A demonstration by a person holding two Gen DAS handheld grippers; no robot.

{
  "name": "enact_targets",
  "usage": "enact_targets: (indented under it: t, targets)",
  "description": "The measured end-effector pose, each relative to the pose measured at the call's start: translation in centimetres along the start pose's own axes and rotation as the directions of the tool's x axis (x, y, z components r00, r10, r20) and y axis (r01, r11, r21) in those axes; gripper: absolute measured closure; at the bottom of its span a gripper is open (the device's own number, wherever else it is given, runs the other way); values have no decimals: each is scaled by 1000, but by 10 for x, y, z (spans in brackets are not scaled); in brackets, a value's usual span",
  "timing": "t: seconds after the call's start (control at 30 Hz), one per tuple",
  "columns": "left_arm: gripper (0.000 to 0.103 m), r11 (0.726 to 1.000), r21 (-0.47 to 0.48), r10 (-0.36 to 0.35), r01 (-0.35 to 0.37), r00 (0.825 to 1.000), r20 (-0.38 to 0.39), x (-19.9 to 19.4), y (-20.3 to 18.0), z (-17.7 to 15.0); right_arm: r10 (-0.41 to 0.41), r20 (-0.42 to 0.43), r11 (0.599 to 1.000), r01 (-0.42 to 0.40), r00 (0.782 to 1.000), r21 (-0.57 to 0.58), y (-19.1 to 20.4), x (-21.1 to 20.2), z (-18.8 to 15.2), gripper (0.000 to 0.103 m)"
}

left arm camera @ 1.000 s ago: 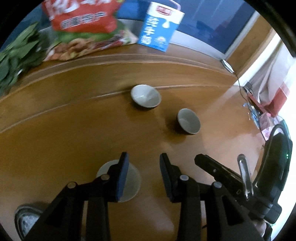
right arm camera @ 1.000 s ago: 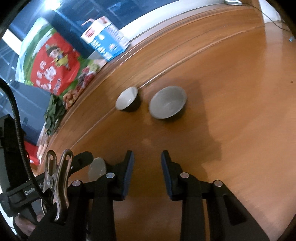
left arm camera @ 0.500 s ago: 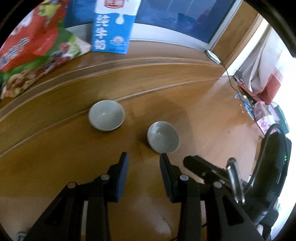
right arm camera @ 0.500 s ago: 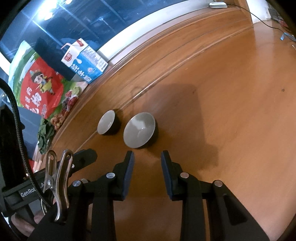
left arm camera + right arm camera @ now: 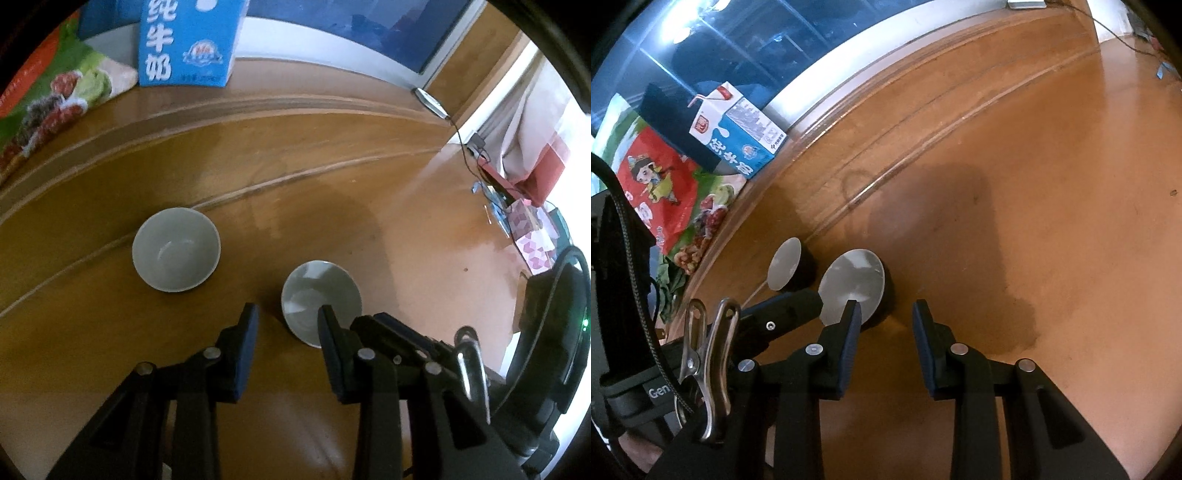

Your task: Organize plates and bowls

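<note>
Two grey bowls with dark outsides stand on the wooden table (image 5: 351, 192). In the left wrist view the far bowl (image 5: 176, 254) sits left and the near bowl (image 5: 320, 295) right. My left gripper (image 5: 288, 326) hovers at the near bowl, its jaws closing. The bowl's left rim shows in the gap, and I cannot tell whether it is touched. In the right wrist view my right gripper (image 5: 886, 321) stands open just right of the near bowl (image 5: 849, 277), with nothing between its fingers. The far bowl (image 5: 785, 264) lies behind, and the left gripper's finger (image 5: 790, 310) reaches in from the left.
A blue milk carton (image 5: 188, 48) and a red-and-green snack bag (image 5: 55, 107) stand along the table's far edge. Green leaves (image 5: 670, 288) lie further left. A power strip (image 5: 430, 99) with a cable sits at the far right corner. Bare wood (image 5: 1052, 221) stretches right of the bowls.
Both grippers have moved closer to the two bowls, which now loom larger. The plate under the left gripper has left the view. The left jaws have narrowed a little.
</note>
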State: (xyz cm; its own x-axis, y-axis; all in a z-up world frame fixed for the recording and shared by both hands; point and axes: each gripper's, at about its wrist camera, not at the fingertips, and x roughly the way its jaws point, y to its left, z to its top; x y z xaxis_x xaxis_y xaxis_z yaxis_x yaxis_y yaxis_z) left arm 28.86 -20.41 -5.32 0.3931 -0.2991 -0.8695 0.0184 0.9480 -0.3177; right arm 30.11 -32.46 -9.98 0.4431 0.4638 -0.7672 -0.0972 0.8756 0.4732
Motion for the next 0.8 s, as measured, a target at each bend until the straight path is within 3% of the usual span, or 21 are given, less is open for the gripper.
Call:
enact_targets:
  t: [0.07, 0.2, 0.3, 0.8]
  targets:
    - [83, 1000, -11, -19, 19, 1000, -15, 5, 3, 0, 12, -7, 1000, -12, 1000, 3, 0, 3, 0, 72]
    - [89, 999, -31, -44, 43, 999, -27, 10, 7, 0, 41, -23, 999, -41, 999, 3, 0, 11, 0, 76]
    - [90, 999, -20, -49, 48, 999, -23, 11, 6, 0, 42, -22, 999, -42, 999, -7, 2, 14, 1, 81]
    - [91, 999, -2, -54, 54, 999, 3, -7, 7, -9, 42, -13, 999, -42, 999, -12, 9, 10, -4, 82]
